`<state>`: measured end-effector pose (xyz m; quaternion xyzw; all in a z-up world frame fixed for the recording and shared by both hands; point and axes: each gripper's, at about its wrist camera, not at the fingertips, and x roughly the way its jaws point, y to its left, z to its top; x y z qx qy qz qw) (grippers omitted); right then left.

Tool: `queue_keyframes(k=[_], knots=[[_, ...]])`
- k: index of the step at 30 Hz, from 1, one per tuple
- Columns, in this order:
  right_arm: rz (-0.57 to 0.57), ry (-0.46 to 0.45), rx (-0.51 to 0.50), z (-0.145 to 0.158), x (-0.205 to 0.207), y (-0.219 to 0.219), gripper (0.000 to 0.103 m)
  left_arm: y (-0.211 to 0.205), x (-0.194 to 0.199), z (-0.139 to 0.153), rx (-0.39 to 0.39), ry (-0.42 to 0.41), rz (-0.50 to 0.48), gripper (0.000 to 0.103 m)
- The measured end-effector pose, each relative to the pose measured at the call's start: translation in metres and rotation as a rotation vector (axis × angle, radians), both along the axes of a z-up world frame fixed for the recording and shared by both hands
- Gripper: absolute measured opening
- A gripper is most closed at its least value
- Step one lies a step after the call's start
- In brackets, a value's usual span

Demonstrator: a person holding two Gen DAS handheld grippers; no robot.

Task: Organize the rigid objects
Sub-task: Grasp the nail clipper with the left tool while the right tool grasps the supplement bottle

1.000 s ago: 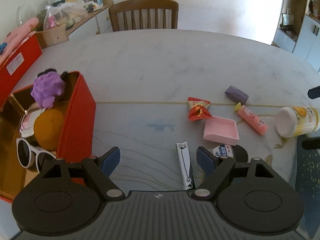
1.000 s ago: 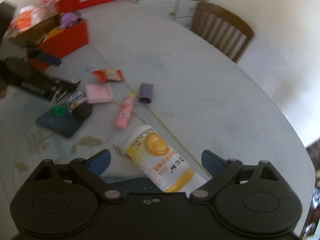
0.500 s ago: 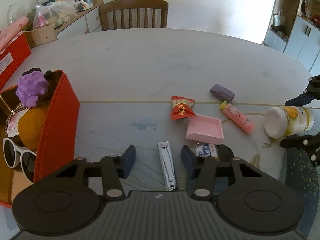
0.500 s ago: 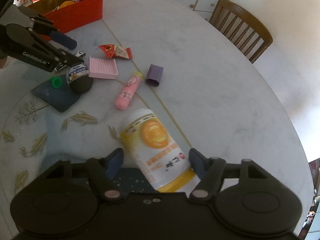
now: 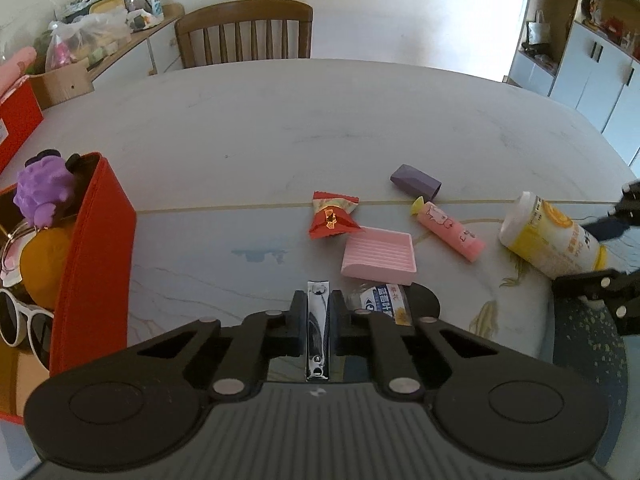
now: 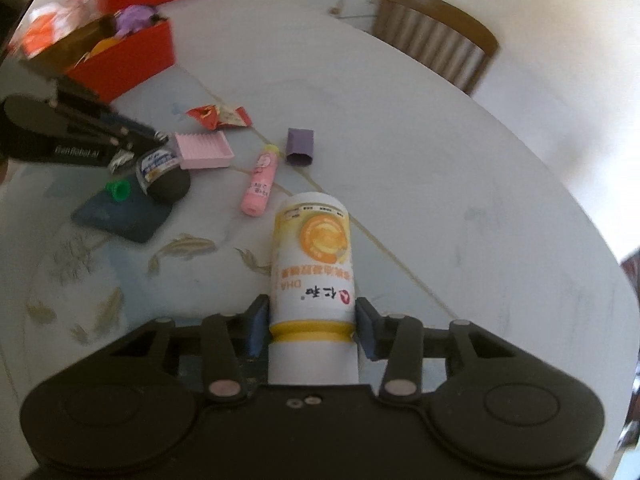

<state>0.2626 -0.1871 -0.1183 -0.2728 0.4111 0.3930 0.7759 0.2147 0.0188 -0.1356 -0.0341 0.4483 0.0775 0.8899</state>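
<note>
Left gripper [image 5: 318,316] is clamped tight on the nail clipper [image 5: 317,334], silver body pinched lengthwise between the jaws, low over the table [image 5: 280,128]. Right gripper [image 6: 311,330] has its jaws closing on the yellow-and-white bottle [image 6: 312,256], pads against its sides near the yellow band. Just beyond the clipper: a pink ridged tray [image 5: 379,256], then a red snack packet [image 5: 332,216] and pink tube [image 5: 450,228]. Further left, the red box [image 5: 94,256] holds sunglasses [image 5: 24,320] and a purple toy [image 5: 42,188]
</note>
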Motion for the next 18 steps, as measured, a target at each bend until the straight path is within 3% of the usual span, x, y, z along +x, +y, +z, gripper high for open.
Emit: queue_keyframes(k=[9, 18], knots=[[-0.178, 0.073, 0.095, 0.006, -0.025, -0.012, 0.044, 0.005, -0.013, 0.003, -0.022, -0.001, 0.008, 0.011], [-0.246, 0.108, 0.143, 0.021, -0.049, -0.01, 0.044, 0.012, -0.034, 0.014, -0.051, -0.025, 0.019, 0.011]])
